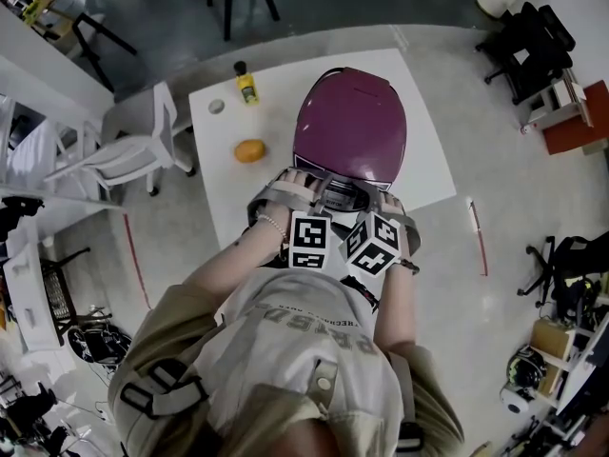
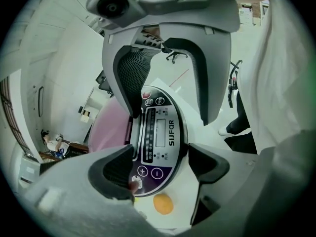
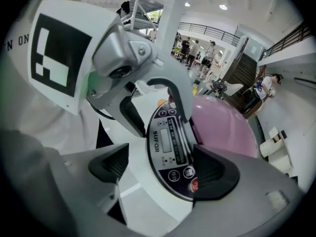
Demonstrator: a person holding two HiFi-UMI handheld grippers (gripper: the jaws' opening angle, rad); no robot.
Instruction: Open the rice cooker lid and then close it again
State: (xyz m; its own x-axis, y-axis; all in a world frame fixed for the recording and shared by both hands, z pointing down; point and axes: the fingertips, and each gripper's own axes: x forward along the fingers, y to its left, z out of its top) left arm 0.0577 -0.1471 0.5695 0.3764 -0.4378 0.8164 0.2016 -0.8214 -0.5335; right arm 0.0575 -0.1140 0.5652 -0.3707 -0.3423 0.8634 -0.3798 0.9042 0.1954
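**Both grippers held open at the rice cooker's front panel**

The white rice cooker (image 1: 328, 190) with a glossy purple domed lid (image 1: 352, 117) stands at the near edge of the square white table (image 1: 214, 174), and the lid is down. The person leans over it. Both bare forearms run forward from the torso and converge, so the left gripper (image 1: 306, 190) and right gripper (image 1: 373, 198) sit side by side at the cooker's near face, with their marker cubes just beside each other.

In the left gripper view, the left gripper (image 2: 160, 164) has its jaws spread wide. The oval black control panel (image 2: 159, 135) lies between them and they pinch nothing. The right gripper (image 3: 162, 168) is equally wide apart, straddling the same panel from the other side and clamped on nothing.

A round orange fruit (image 1: 249, 150) lies on the table left of the cooker. A small yellow bottle (image 1: 247, 84) stands farther back.
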